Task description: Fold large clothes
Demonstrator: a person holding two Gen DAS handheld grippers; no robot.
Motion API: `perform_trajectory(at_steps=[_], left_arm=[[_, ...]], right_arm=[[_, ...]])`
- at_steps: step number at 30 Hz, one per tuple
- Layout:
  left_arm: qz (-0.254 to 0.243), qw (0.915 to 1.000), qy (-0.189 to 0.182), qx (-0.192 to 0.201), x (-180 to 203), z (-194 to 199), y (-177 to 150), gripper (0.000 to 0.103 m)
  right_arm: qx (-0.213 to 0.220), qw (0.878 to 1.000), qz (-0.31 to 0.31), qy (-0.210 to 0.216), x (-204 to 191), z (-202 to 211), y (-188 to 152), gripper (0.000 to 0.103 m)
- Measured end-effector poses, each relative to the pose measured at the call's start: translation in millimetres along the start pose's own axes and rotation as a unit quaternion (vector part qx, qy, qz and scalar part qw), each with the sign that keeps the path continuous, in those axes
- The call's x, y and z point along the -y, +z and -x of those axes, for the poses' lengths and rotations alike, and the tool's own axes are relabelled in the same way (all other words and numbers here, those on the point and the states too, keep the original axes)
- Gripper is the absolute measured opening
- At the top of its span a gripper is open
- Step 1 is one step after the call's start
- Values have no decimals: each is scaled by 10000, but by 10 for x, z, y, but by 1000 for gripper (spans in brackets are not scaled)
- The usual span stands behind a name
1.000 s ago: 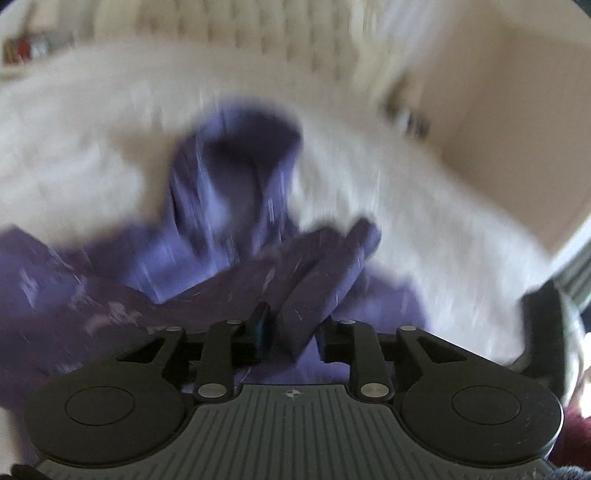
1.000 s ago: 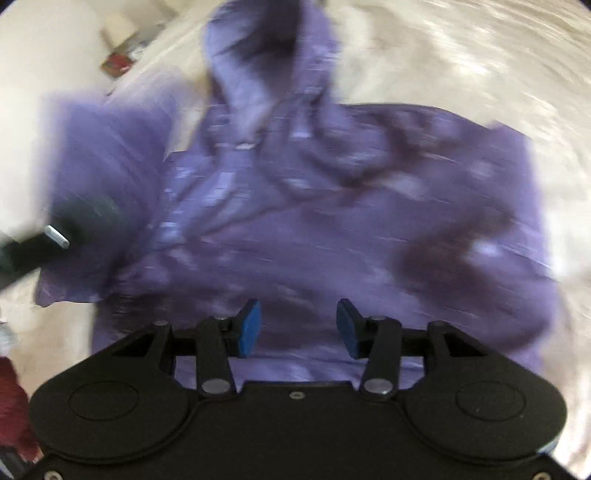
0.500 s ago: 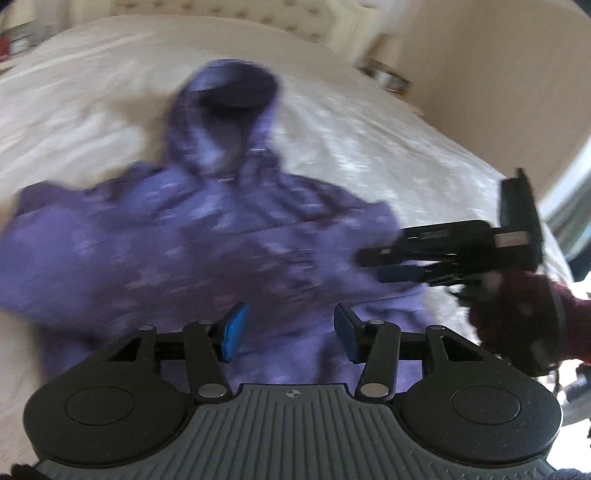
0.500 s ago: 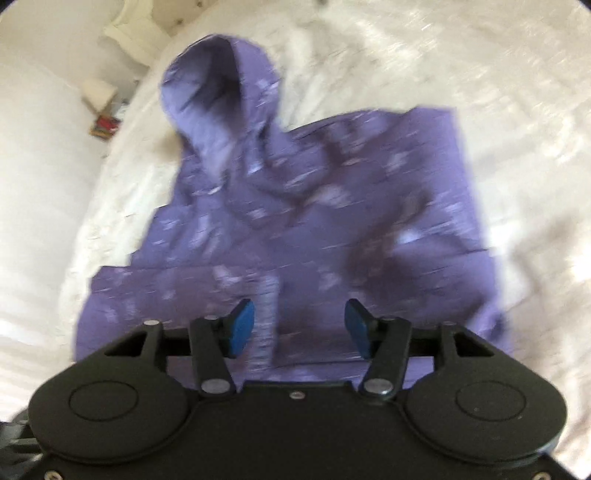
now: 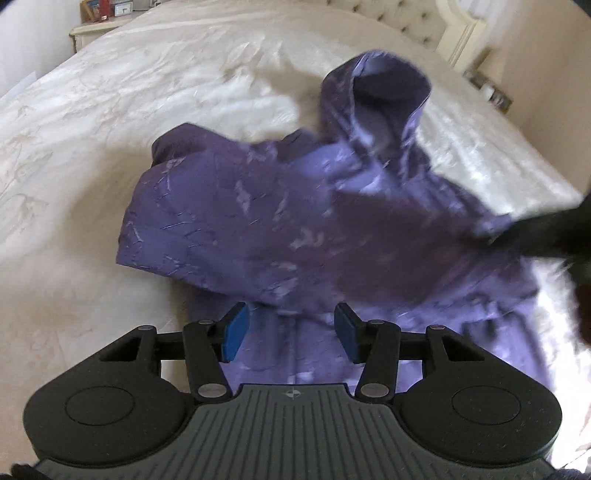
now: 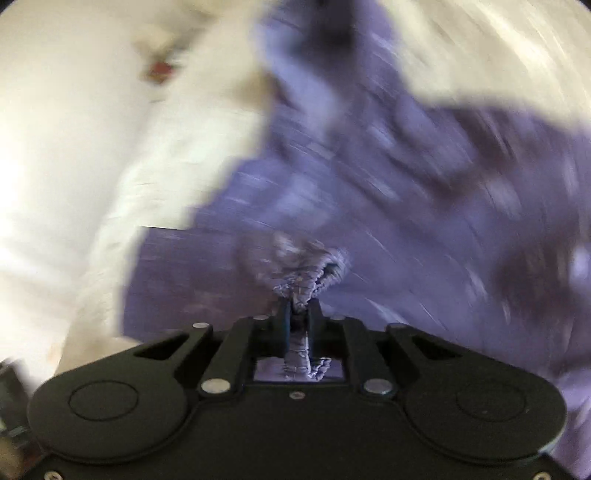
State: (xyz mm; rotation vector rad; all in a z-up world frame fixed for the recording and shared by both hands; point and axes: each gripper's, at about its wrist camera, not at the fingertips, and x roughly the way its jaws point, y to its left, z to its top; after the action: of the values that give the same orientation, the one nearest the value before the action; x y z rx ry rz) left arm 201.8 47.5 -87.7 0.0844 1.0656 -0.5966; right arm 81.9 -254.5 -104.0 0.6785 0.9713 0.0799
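A purple hoodie [image 5: 303,221] lies on a cream bedspread [image 5: 110,110], hood toward the headboard, its left sleeve folded across the body. My left gripper [image 5: 290,332] is open and empty just above the hoodie's lower part. My right gripper [image 6: 297,321] is shut on a bunched fold of the hoodie [image 6: 369,184]; the right wrist view is blurred by motion. The right gripper shows as a dark blur at the right edge of the left wrist view [image 5: 546,236].
A tufted headboard [image 5: 406,14] stands at the far end of the bed. A bedside table [image 5: 96,26] with small items is at the far left. A beige wall [image 5: 546,74] runs along the right.
The left gripper let go of the sleeve a second ago and stays open. The right gripper was open half a second ago; it has shut on the hoodie's fabric and is moving it.
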Motion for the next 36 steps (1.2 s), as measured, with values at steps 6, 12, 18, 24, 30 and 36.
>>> perform_trajectory(at_steps=[6,12,18,24,30,36], left_arm=[[143,9991,382,70,-90,-273,67,49],[542,9958,738,-44,-253,-505,223,49],[356,9961,776,-238,-316,-573,217,49],[447,9938,929,-408,-546,-478,76,51],[318,9944,987,222,-470,51,179,50],[-182,9954,682,649,-36,-47,497,50]], right_arm=[[476,9957,496,-624,-13,615,282,16],[67,9862,47,-1654,554,393,304,16],[-139,9748,357,-2200,591,331,269,16],[-505,9637,319,-2601,851,345,200,23],[186,9681,580,-2429,574,597,195,42],[677,9723,902,-2048,170,589,305,44]])
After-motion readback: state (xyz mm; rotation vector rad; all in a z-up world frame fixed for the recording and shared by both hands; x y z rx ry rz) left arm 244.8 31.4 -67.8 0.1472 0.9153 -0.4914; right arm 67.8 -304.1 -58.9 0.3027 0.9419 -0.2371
